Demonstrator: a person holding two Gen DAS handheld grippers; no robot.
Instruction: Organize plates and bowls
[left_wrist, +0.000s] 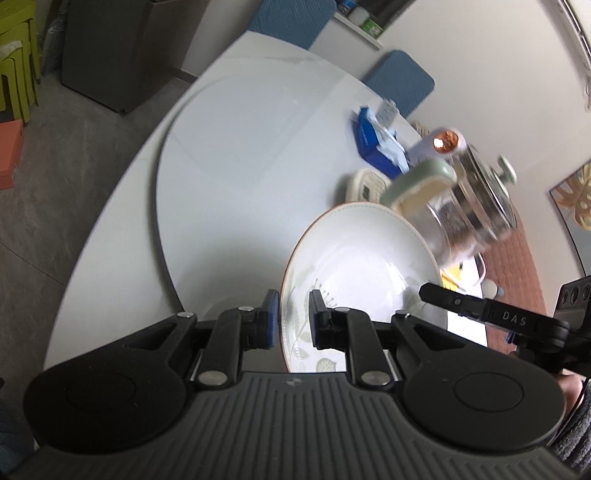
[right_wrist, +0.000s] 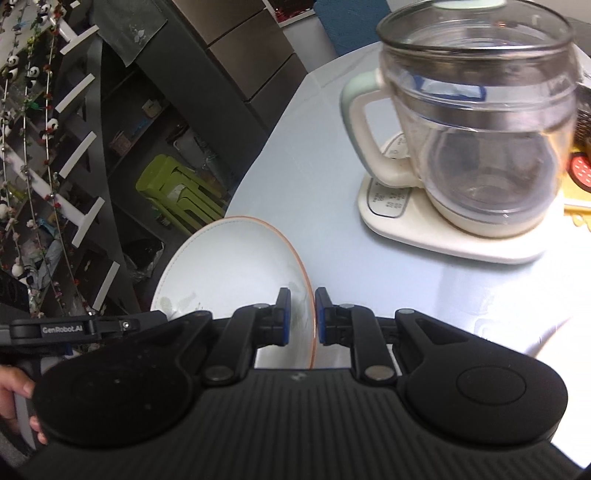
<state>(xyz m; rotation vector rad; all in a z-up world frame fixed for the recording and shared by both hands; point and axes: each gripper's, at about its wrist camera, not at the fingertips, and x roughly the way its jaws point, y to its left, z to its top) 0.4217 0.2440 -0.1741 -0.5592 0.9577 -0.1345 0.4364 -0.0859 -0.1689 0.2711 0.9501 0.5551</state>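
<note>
A: Plate (left_wrist: 354, 266), left wrist view: white, orange rim, leaf print; it is tilted and lifted clear of the white table (left_wrist: 229, 155); where is the grip?

B: The left gripper (left_wrist: 291, 317) straddles the near rim; one blue-padded finger sits outside the rim and the other inside the well; the jaws stand narrowly apart, pinching the plate edge between them; the tip of the right gripper reaches in at the far rim.

A: Surroundings in that view?

B: A glass kettle (left_wrist: 469, 206) on its base stands just beyond the plate; a blue box (left_wrist: 373, 144) lies farther back; both are blurred.

A: Right wrist view?

B: The same plate (right_wrist: 229, 269) appears nearly edge-on, leaning out past the table edge; the right gripper (right_wrist: 302, 315) holds the opposite rim; its fingers are drawn close together with the orange rim passing between the pads; contact looks firm on the left pad, less certain on the right; the kettle (right_wrist: 476, 122) stands near, ahead and to the right.

A: Step in hand?

B: Judged as the carrying phase: the plate is gripped at both sides and not yet set down; no stack or bowl is visible in either view.

A: Next move requirements?

B: Level the plate; keep both pinches even so that the rim does not slip; route it clear of the kettle handle; lower it onto free table surface or a stack.
</note>
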